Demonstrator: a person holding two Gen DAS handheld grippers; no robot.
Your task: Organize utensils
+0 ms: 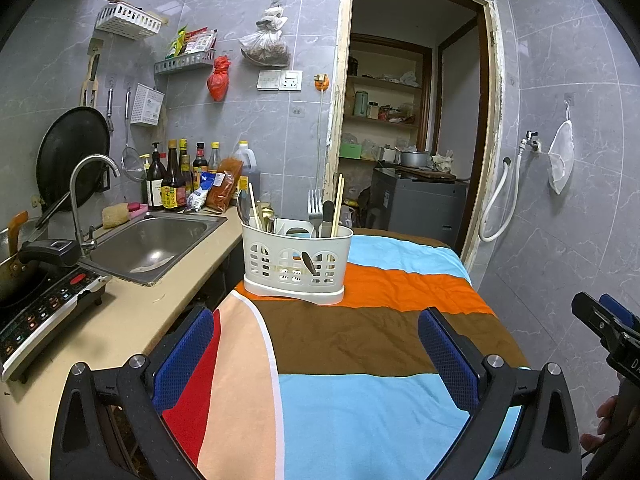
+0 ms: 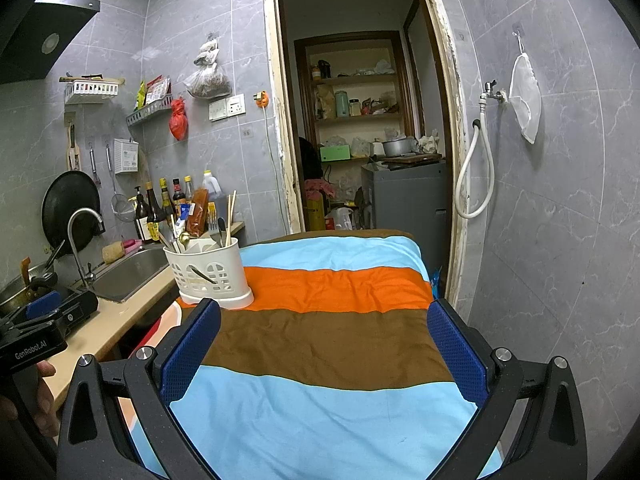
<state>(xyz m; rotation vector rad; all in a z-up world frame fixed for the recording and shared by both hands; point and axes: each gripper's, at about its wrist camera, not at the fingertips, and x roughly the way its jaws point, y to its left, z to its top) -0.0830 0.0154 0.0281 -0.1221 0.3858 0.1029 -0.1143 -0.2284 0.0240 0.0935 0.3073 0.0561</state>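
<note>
grippers both idle: left gripper (image 1: 316, 344) has its blue-padded fingers (image 1: 186, 356) spread wide with nothing between them, hovering over the striped multicolour cloth (image 1: 360, 360) that covers the table. right gripper (image 2: 324, 344) same state, fingers released and bare, also above the cloth, further toward the right edge. white perforated plastic utensil caddy (image 1: 294, 264) stands upright on the orange stripe at the cloth's far left corner, just beside the beige countertop (image 1: 132, 320). inside the caddy: a steel fork (image 1: 315, 210) and a pair of wooden chopsticks (image 1: 338, 204) in the right compartment, a gold-coloured spoon (image 1: 266, 214) plus one more chopstick and a dark spoon in the left compartment; middle section contents too hidden to tell. one dark handle shows through the front slots. caddy is well ahead of both grippers, touching neither. off to the left of the caddy, a stainless sink (image 1: 156, 246) with curved faucet (image 1: 86, 192), a row of sauce bottles (image 1: 176, 176) against the grey tiled wall, and a black induction cooker (image 1: 44, 312) at the near end of the counter. open doorway (image 1: 412, 112) straight behind the table.
</note>
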